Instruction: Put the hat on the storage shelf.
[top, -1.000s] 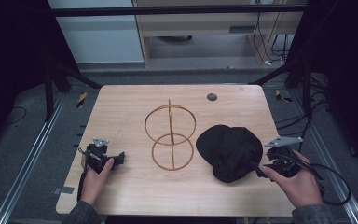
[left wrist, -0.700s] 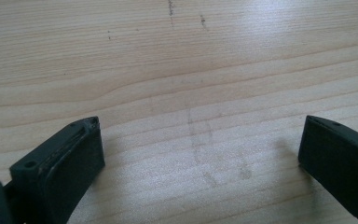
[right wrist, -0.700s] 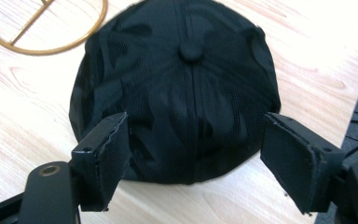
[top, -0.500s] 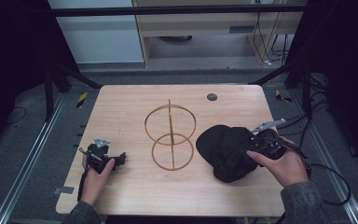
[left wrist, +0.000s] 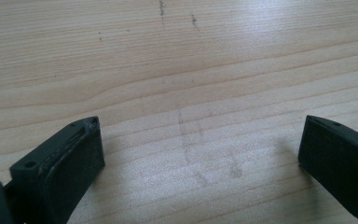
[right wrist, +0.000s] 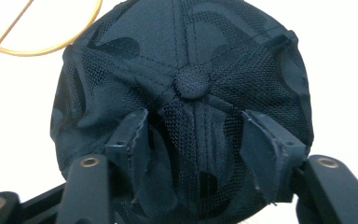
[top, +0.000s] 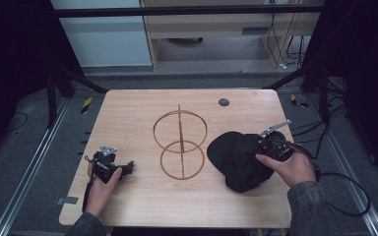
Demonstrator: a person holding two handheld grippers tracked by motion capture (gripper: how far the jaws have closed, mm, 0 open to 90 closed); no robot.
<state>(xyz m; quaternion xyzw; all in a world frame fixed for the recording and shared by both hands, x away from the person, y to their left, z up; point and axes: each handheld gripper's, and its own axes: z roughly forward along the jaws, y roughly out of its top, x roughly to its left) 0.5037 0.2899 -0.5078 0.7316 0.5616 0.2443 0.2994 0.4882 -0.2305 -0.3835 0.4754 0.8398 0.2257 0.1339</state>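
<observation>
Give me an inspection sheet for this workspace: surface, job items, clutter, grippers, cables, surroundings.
Surface: wooden table, faint scuff marks.
Job's things: black cap lying crown up at right; gold wire stand upright at centre.
Clutter: small dark disc near the far edge.
Grippers: left gripper open over bare wood; right gripper has just been closing, jaws set into the cap's crown fabric.
Cables: black cable trails off the table's right side.
Surroundings: dark frame rails, grey floor, cabinet beyond.
</observation>
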